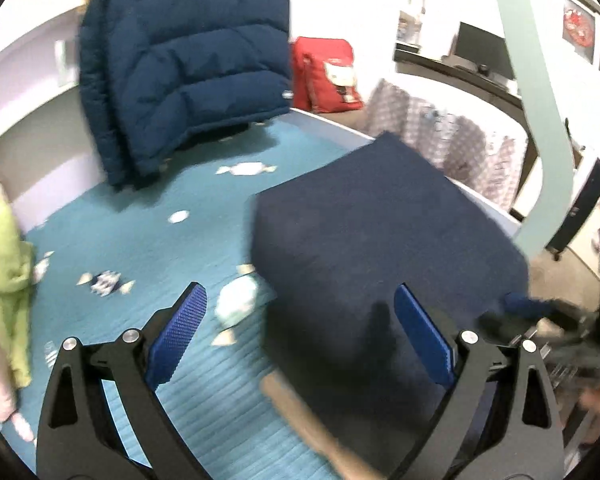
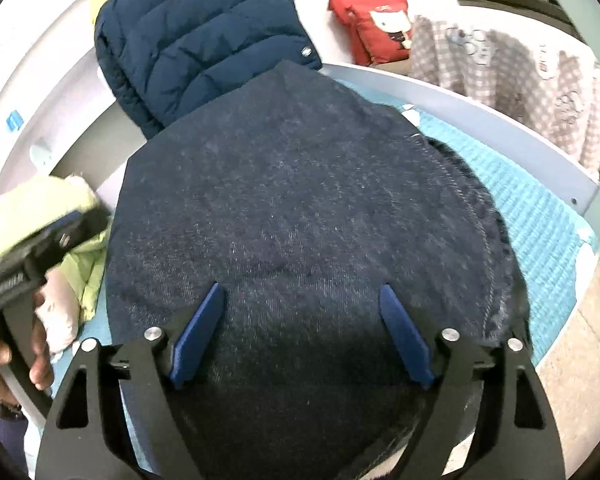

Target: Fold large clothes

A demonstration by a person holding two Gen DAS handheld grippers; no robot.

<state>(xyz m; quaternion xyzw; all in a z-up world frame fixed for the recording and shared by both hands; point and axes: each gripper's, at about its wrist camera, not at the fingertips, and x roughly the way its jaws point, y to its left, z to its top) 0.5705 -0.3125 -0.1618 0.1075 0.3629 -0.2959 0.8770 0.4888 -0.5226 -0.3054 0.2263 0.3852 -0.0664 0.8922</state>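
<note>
I see the teal bedspread [image 1: 148,240] filling the bed, with open cloth to the left of the folded dark denim garment [image 2: 300,220]. That garment lies flat on the bed's right side, its long axis running away from me toward the navy puffer jacket [image 2: 204,36] propped at the far edge; its right side sits near the bed's rail [image 2: 500,120]. My right gripper [image 2: 300,328] hovers over the denim, fingers spread, holding nothing. My left gripper [image 1: 300,332] is likewise spread and empty beside the garment's left edge.
</note>
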